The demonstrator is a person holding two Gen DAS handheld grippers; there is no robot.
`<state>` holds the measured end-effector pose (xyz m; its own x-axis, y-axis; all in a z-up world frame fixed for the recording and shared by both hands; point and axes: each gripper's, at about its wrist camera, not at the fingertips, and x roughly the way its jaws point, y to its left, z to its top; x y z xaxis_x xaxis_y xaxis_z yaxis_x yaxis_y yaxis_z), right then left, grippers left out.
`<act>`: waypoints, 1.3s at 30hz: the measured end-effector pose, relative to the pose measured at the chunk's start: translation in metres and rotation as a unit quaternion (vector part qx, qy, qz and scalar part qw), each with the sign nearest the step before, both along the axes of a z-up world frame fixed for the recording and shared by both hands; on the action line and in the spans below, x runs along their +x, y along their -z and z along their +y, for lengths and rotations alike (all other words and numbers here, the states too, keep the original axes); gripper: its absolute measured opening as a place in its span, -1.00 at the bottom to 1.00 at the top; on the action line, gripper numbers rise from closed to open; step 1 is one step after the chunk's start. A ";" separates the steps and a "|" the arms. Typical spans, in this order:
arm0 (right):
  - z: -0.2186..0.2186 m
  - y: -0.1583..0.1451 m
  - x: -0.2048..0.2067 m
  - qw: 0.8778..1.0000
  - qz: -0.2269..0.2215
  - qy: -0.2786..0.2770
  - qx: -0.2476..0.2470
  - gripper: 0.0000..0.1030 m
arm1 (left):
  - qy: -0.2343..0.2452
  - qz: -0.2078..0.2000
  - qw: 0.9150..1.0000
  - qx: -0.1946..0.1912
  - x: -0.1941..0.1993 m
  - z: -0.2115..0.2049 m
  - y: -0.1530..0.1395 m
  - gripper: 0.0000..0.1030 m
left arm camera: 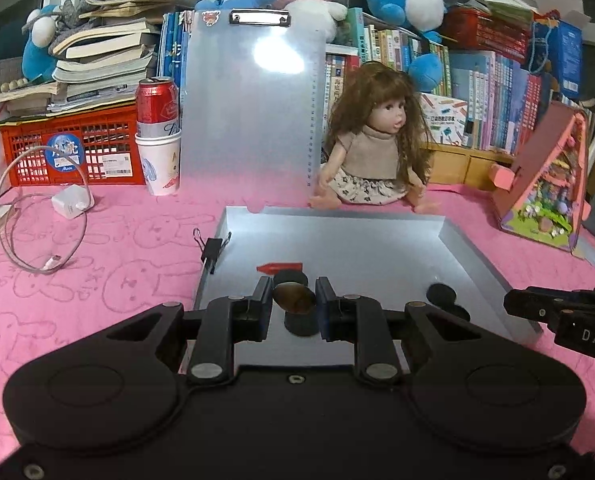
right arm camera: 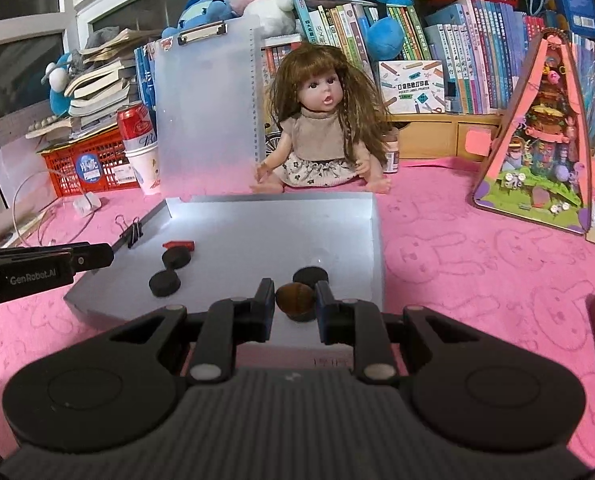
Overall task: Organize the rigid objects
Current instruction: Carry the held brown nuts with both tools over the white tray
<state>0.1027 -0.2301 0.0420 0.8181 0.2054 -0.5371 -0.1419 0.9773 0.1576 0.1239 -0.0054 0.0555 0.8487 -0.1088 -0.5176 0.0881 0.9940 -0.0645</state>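
Note:
A grey tray (left arm camera: 377, 240) (right arm camera: 297, 220) lies on the pink cloth. In the left wrist view my left gripper (left arm camera: 294, 300) is shut on a brown oval stone (left arm camera: 294, 299), held just above a black disc (left arm camera: 299, 324); another black disc (left arm camera: 290, 278) and a red arrow piece (left arm camera: 279, 267) lie beyond it. In the right wrist view my right gripper (right arm camera: 295, 300) is shut on a brown oval stone (right arm camera: 295, 297) above a black disc (right arm camera: 300, 314), with another black disc (right arm camera: 310, 276) behind. Two black discs (right arm camera: 165, 282) (right arm camera: 175, 258) lie at the tray's left.
A doll (left arm camera: 377, 148) sits behind the tray beside an upright clipboard (left arm camera: 253, 100). A binder clip (left arm camera: 211, 248) grips the tray's left edge. A can in a paper cup (left arm camera: 159, 140), red crate (left arm camera: 73, 148), charger with cable (left arm camera: 71, 202) stand left; a toy house (left arm camera: 545, 184) right.

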 end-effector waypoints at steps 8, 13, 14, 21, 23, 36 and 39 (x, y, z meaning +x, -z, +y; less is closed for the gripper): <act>-0.008 -0.001 0.030 0.999 0.028 0.007 0.019 -0.50 | -0.003 0.037 0.999 -0.027 0.038 0.009 -0.002 -0.59; -0.011 -0.002 0.057 0.998 0.052 0.007 0.024 -0.50 | -0.003 0.052 0.998 -0.023 0.067 0.008 -0.004 -0.59; -0.012 -0.003 0.066 0.998 0.063 0.004 0.028 -0.50 | -0.004 0.058 0.998 -0.024 0.075 0.007 -0.004 -0.59; -0.006 -0.007 0.123 0.994 0.111 -0.001 0.021 -0.50 | -0.013 0.090 0.996 -0.016 0.127 -0.001 -0.003 -0.59; -0.004 -0.003 0.133 0.993 0.117 0.000 0.024 -0.50 | -0.013 0.099 0.995 -0.013 0.137 -0.003 0.002 -0.59; 0.006 0.026 0.163 0.988 0.152 0.010 0.005 -0.50 | -0.032 0.126 0.991 0.003 0.170 -0.009 0.035 -0.59; 0.007 0.028 0.165 0.988 0.153 0.009 0.001 -0.50 | -0.036 0.131 0.991 0.001 0.174 -0.008 0.040 -0.59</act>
<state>0.2679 -0.2228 0.0142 0.6205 0.1935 -0.7600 -0.0700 0.9789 0.1921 0.2975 -0.0138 0.0158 0.6909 -0.0518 -0.7211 -0.0024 0.9973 -0.0740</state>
